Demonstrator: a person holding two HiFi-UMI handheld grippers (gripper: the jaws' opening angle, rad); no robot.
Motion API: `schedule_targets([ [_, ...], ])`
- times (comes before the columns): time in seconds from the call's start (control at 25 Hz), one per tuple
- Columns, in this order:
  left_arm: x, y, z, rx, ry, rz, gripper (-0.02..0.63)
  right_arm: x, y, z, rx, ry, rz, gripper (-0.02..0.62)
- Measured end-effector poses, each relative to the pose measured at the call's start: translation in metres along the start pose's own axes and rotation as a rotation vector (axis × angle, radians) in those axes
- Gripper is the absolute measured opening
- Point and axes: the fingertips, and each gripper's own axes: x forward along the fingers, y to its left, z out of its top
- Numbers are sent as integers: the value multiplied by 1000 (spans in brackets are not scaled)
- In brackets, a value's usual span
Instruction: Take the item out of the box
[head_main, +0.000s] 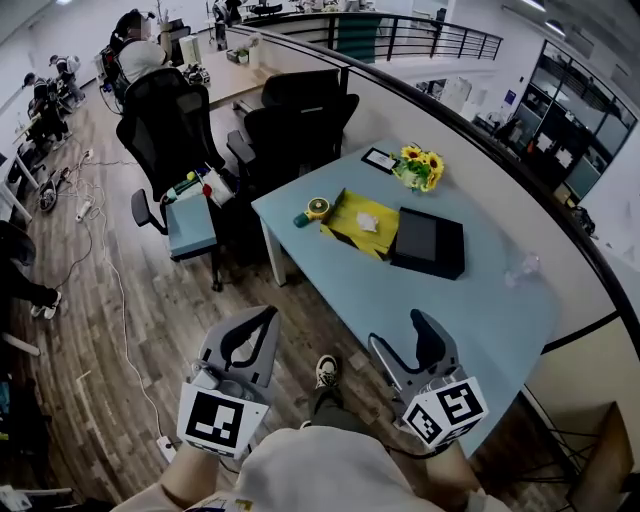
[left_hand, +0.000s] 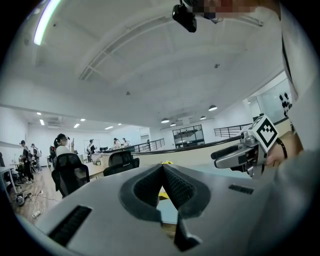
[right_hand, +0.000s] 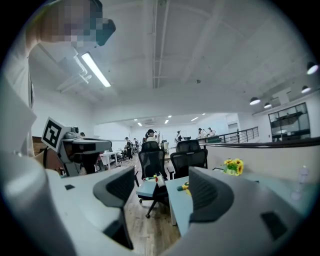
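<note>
An open yellow box (head_main: 352, 226) lies on the light blue table (head_main: 400, 300), with a white crumpled item (head_main: 367, 221) inside it. A flat black box (head_main: 428, 242) rests against its right side. Both grippers hang over the wooden floor in front of the table, well short of the box. My left gripper (head_main: 268, 315) (left_hand: 162, 167) is shut, its padded tips touching with nothing between them. My right gripper (head_main: 397, 328) (right_hand: 161, 175) is open and empty, by the table's near edge.
A yellow and green tape roll (head_main: 317, 209), sunflowers (head_main: 421, 167), a small dark card (head_main: 380, 159) and a clear plastic piece (head_main: 524, 266) share the table. Black office chairs (head_main: 290, 120) stand at its far-left end, beside a low cluttered seat (head_main: 192, 225). Cables trail over the floor.
</note>
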Motion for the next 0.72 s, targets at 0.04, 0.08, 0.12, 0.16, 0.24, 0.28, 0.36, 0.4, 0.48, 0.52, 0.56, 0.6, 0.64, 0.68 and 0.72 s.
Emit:
schedule_targets([
  [0.04,12,5,0,7,5,0,3,10,-9,0,5,1,-2,331],
  [0.08,25,9,0,16,8,-1,3,20,-19,-1,10,4,-5,330],
  [0.12,37,12,0,23,11,-1,3,29,-28,-3,17,8,-9,327],
  [0.16,49,16,0,28,14,-2,3,39,-38,-4,24,14,-12,325],
  [0.24,74,23,-1,33,27,-8,3,59,-56,-7,35,27,-17,324],
  [0.28,87,27,-2,35,35,-12,3,69,-65,-8,38,35,-19,324],
  [0.36,114,34,-5,32,49,-19,3,90,-87,-10,41,53,-26,322],
  [0.4,127,37,-7,27,54,-24,3,100,-98,-12,44,62,-31,316],
  [0.48,154,44,-12,12,64,-37,3,122,-121,-16,53,81,-43,302],
  [0.52,168,48,-15,7,73,-42,3,132,-132,-19,57,92,-49,301],
  [0.56,180,52,-19,5,84,-46,3,143,-143,-23,61,104,-54,299],
  [0.6,193,56,-23,5,97,-47,3,153,-153,-26,64,116,-60,297],
  [0.64,205,60,-27,6,109,-47,3,163,-164,-30,65,127,-65,296],
  [0.68,218,63,-32,7,122,-49,3,173,-175,-34,63,138,-70,295],
  [0.72,230,66,-36,8,135,-52,3,183,-185,-39,60,150,-74,295],
])
